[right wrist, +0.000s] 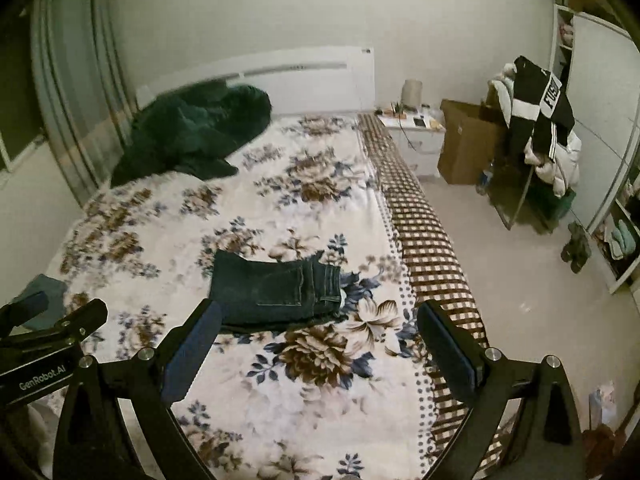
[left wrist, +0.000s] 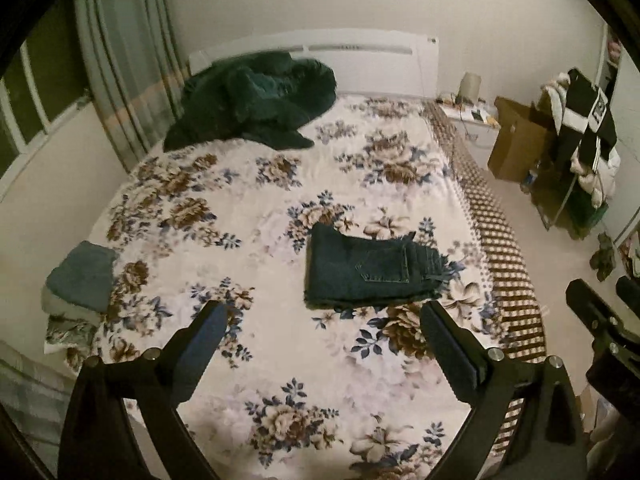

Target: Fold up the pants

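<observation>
A pair of dark blue jeans (left wrist: pixel 366 270) lies folded into a compact rectangle on the floral bedspread (left wrist: pixel 256 184), back pocket up. It also shows in the right wrist view (right wrist: pixel 276 292). My left gripper (left wrist: pixel 322 312) is open and empty, held above the bed just in front of the jeans. My right gripper (right wrist: pixel 318 312) is open and empty, its left finger (right wrist: pixel 200 332) near the jeans' front left corner. The right gripper shows at the right edge of the left wrist view (left wrist: pixel 600 312).
A dark green blanket (left wrist: pixel 256 100) is heaped near the headboard. A stack of folded clothes (left wrist: pixel 80 280) sits at the bed's left edge. A nightstand (right wrist: pixel 412 132), a cardboard box (right wrist: pixel 464 144) and a rack of clothes (right wrist: pixel 540 120) stand to the right of the bed.
</observation>
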The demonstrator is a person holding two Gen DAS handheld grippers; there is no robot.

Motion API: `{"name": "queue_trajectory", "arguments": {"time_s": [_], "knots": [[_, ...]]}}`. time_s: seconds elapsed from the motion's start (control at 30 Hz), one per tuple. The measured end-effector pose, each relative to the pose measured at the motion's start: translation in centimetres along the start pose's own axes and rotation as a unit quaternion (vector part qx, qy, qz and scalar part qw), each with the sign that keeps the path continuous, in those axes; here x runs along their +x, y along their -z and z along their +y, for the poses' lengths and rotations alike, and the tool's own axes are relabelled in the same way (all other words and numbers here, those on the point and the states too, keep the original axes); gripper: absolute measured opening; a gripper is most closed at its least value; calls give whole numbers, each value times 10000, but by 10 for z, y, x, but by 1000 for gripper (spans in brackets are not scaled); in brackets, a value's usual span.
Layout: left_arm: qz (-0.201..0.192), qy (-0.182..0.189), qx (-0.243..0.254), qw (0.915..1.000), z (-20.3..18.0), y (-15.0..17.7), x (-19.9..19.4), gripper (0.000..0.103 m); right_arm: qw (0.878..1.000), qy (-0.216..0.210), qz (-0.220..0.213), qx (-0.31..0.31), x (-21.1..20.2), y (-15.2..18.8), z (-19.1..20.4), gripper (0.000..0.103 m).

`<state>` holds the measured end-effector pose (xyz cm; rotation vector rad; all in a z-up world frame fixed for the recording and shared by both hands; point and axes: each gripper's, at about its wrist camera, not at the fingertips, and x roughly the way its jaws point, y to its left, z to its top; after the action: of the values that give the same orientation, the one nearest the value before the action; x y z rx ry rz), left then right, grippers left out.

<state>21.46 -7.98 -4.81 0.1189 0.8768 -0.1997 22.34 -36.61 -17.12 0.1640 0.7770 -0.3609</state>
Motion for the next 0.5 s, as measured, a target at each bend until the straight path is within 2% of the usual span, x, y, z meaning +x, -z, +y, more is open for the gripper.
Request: {"name": "queue_trajectory", "arguments": {"time_s": [0.27, 0.5], "knots": [[-293, -45, -92, 9995, 4, 10, -75, 99, 9991, -214, -346, -112, -121, -1, -3, 100], [-268, 101, -146, 9995, 9, 19, -97, 99, 9987, -193, -412, -239, -180, 0, 4, 100]]}}
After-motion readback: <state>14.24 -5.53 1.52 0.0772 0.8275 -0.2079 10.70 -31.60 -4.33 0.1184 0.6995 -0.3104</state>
